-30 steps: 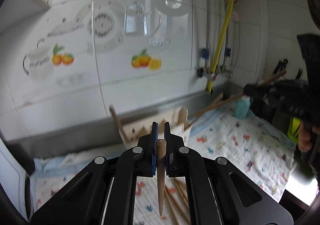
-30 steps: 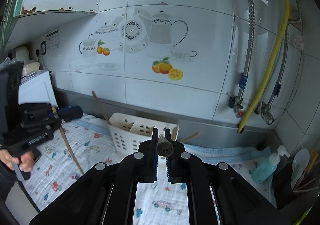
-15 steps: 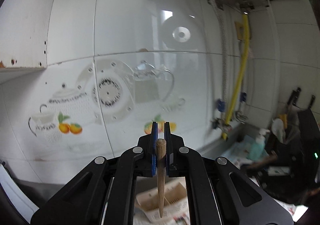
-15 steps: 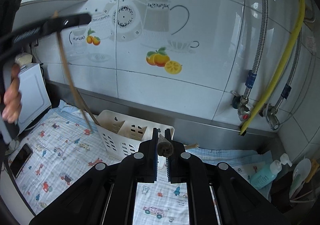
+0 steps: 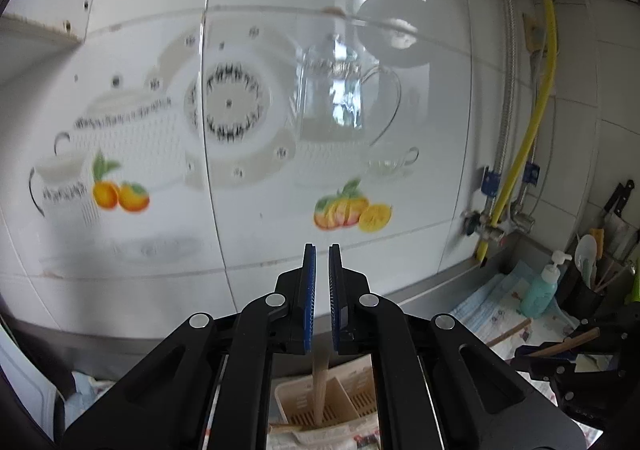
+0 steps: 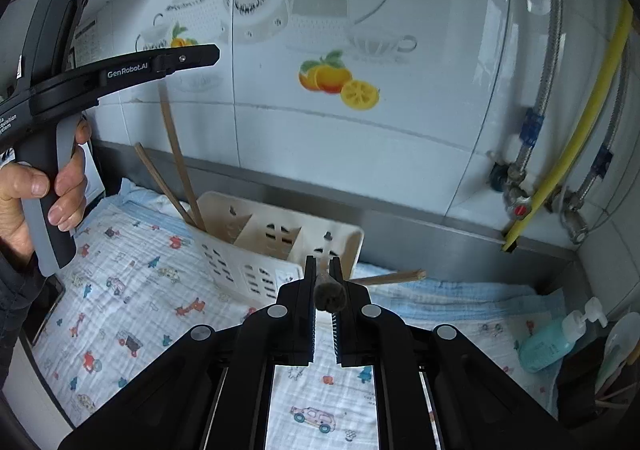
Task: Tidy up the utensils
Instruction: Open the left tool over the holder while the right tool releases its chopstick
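tiled wall behind; both claws pinch chopsticks above caddy (image 6: pixel 280 246).

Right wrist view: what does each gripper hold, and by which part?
Right gripper pinches a dark-ended chopstick near that end. Left gripper holds a second chopstick by its top, tip in the basket.
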Demonstrator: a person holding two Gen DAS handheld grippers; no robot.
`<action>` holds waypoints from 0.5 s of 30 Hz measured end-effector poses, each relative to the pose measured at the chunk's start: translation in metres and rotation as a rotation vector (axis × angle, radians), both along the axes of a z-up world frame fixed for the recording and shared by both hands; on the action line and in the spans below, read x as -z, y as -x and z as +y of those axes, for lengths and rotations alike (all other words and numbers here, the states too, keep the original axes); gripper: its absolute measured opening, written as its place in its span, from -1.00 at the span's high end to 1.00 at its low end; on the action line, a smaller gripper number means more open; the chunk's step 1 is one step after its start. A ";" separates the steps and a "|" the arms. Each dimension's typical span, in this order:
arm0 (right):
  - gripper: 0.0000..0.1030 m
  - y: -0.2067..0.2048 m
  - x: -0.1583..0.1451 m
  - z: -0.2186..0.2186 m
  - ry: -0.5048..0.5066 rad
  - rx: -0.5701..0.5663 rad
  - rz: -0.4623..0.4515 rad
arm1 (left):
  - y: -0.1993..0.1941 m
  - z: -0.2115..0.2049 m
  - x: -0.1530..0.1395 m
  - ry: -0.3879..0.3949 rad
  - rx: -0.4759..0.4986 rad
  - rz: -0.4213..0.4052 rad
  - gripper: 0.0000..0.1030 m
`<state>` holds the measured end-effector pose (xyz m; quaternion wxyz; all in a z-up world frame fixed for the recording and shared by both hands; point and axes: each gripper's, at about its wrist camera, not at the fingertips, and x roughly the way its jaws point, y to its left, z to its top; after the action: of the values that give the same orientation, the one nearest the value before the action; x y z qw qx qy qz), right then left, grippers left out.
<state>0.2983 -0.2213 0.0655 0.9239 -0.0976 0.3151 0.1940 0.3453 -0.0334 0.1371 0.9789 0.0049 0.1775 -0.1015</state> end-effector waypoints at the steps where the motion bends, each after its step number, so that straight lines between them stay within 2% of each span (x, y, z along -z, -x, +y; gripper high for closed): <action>1: 0.87 -0.002 0.002 0.000 -0.005 0.001 0.010 | -0.001 0.001 0.002 0.000 0.001 0.007 0.89; 8: 0.87 -0.013 0.004 0.001 -0.018 0.014 0.019 | 0.007 0.000 0.003 0.001 0.010 0.009 0.81; 9: 0.83 -0.014 0.003 0.001 -0.025 0.016 0.018 | 0.010 0.001 0.002 0.002 0.012 0.007 0.63; 10: 0.80 -0.014 0.002 0.000 -0.031 0.019 0.012 | 0.014 0.002 0.001 0.004 0.015 0.002 0.33; 11: 0.70 -0.013 0.000 -0.001 -0.035 0.022 0.004 | 0.021 0.002 0.000 -0.004 0.007 -0.013 0.21; 12: 0.58 -0.012 -0.001 -0.002 -0.037 0.025 -0.004 | 0.027 0.002 -0.002 -0.008 0.004 -0.024 0.13; 15: 0.45 -0.004 -0.007 -0.006 -0.041 0.041 -0.030 | 0.048 0.003 -0.006 -0.012 0.017 -0.042 0.10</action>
<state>0.3020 -0.2275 0.0726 0.9340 -0.0749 0.2991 0.1802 0.2970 -0.0305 0.1426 0.9814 0.0146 0.1574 -0.1085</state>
